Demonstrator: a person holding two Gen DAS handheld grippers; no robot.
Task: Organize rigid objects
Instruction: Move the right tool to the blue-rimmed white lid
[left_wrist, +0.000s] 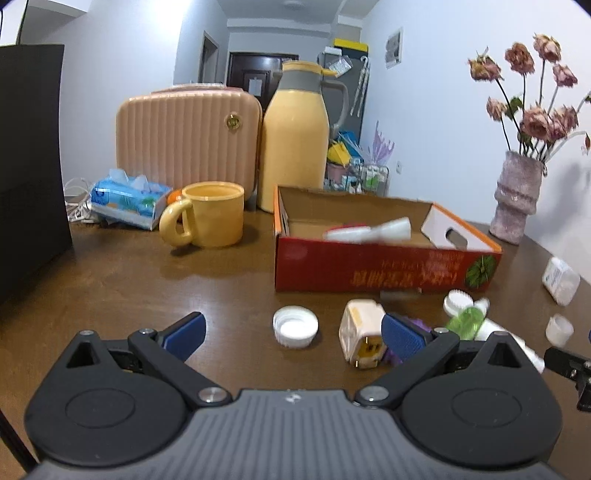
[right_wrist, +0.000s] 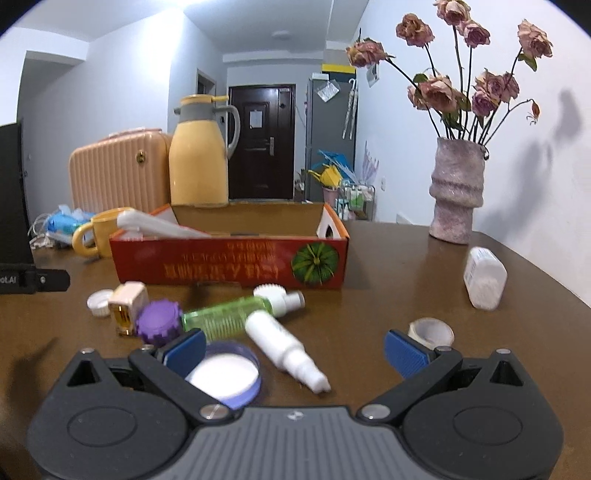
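An open red cardboard box (left_wrist: 384, 264) (right_wrist: 229, 264) stands mid-table with a white item (left_wrist: 369, 230) lying inside. My left gripper (left_wrist: 293, 336) is open above the table, and a white screw cap (left_wrist: 295, 326) lies between its fingers. A cream square bottle (left_wrist: 360, 332) rests by its right finger. My right gripper (right_wrist: 294, 352) is open too, with a white spray bottle (right_wrist: 284, 347) lying between its fingers. Near its left finger sit a purple-rimmed lid (right_wrist: 225, 373), a purple toothed cap (right_wrist: 159, 323) and a green bottle (right_wrist: 229, 317).
A yellow mug (left_wrist: 210, 214), yellow thermos (left_wrist: 295, 147), pink case (left_wrist: 184, 140) and tissue pack (left_wrist: 129, 199) stand at the back left. A vase of dried flowers (right_wrist: 456, 192) is at the back right. A white pill bottle (right_wrist: 484, 282) and a small clear cap (right_wrist: 430, 330) lie to the right.
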